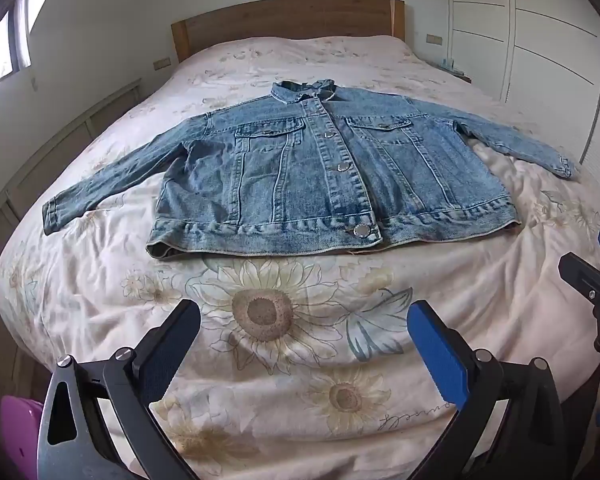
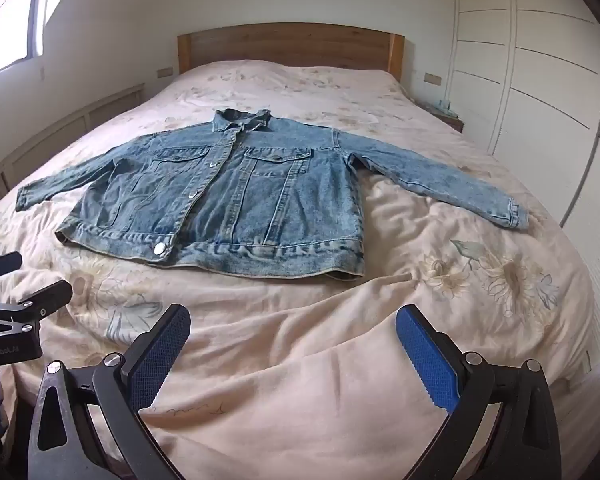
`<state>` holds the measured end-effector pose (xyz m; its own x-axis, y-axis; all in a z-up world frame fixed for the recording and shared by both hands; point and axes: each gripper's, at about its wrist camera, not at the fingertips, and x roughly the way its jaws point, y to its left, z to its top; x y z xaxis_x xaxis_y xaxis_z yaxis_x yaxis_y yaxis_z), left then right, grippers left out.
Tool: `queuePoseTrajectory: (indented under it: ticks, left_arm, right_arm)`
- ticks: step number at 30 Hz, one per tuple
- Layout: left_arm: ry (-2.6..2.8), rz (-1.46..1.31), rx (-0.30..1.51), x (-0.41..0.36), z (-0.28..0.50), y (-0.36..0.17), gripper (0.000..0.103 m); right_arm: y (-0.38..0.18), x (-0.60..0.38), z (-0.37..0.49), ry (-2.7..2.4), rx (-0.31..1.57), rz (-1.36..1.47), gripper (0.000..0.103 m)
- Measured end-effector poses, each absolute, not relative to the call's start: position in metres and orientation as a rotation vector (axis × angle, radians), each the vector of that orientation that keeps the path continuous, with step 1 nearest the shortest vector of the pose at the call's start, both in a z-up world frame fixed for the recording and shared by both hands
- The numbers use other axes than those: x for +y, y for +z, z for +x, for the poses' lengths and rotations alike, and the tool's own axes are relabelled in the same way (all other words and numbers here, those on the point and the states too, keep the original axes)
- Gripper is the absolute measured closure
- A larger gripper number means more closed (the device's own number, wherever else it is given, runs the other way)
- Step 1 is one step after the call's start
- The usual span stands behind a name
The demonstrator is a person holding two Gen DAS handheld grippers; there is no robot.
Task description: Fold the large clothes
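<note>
A blue denim jacket (image 1: 324, 172) lies flat and face up on the bed, buttoned, collar toward the headboard, both sleeves spread out to the sides. It also shows in the right wrist view (image 2: 228, 196). My left gripper (image 1: 304, 320) is open and empty, above the quilt short of the jacket's hem. My right gripper (image 2: 292, 324) is open and empty, also short of the hem, toward the jacket's right side. The right gripper shows at the right edge of the left wrist view (image 1: 596, 280), and the left gripper at the left edge of the right wrist view (image 2: 20, 292).
The bed carries a cream quilt with sunflower print (image 1: 260, 312), rumpled near the front (image 2: 340, 320). A wooden headboard (image 1: 288, 20) stands at the far end. White wardrobe doors (image 2: 540, 80) line the right. A window (image 2: 8, 28) is at the left. A purple object (image 1: 16, 432) sits low left.
</note>
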<state>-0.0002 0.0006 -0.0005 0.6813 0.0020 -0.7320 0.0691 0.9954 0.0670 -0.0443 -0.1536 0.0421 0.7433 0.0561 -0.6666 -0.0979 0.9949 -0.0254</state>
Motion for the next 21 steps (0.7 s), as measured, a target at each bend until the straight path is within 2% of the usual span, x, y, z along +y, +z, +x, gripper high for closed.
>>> queuePoseTrajectory:
  ticks: [21]
  left_arm:
    - [-0.031, 0.094, 0.893, 0.006, 0.01, -0.018, 0.001]
  right_arm:
    - [0.029, -0.151, -0.035, 0.097, 0.763, -0.054, 0.0]
